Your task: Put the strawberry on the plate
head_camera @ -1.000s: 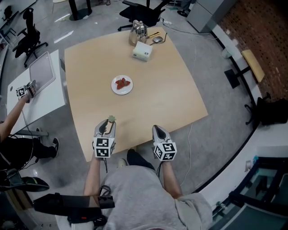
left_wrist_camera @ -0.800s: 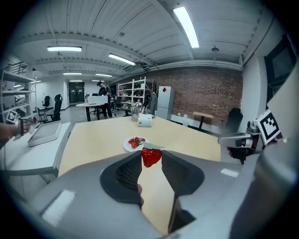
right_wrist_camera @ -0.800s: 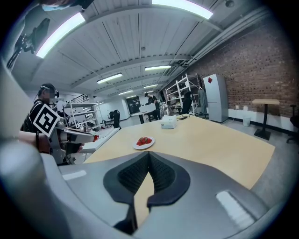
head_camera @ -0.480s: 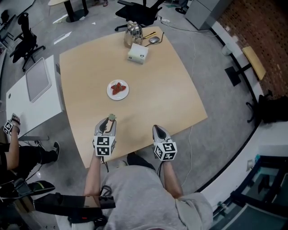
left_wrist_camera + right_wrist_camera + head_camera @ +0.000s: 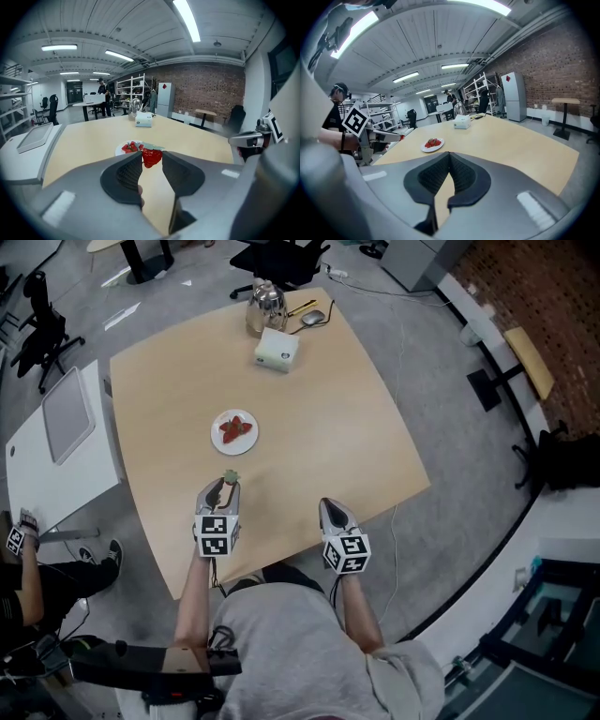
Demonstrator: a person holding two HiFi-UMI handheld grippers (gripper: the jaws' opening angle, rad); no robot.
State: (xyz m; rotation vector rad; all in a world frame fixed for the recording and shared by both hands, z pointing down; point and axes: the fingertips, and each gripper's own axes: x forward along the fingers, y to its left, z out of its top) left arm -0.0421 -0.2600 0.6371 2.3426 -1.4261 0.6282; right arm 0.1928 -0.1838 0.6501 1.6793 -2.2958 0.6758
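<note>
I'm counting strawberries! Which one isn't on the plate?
The strawberry pinched in the left gripper, held over the table just short of the plate. The other strawberries lie on that white plate.

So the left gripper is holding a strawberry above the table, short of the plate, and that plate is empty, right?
Not quite. The plate is not empty: it already has strawberries on it, plain in the left gripper view. The rest holds: the left gripper is holding a strawberry above the table, short of the plate.
</note>
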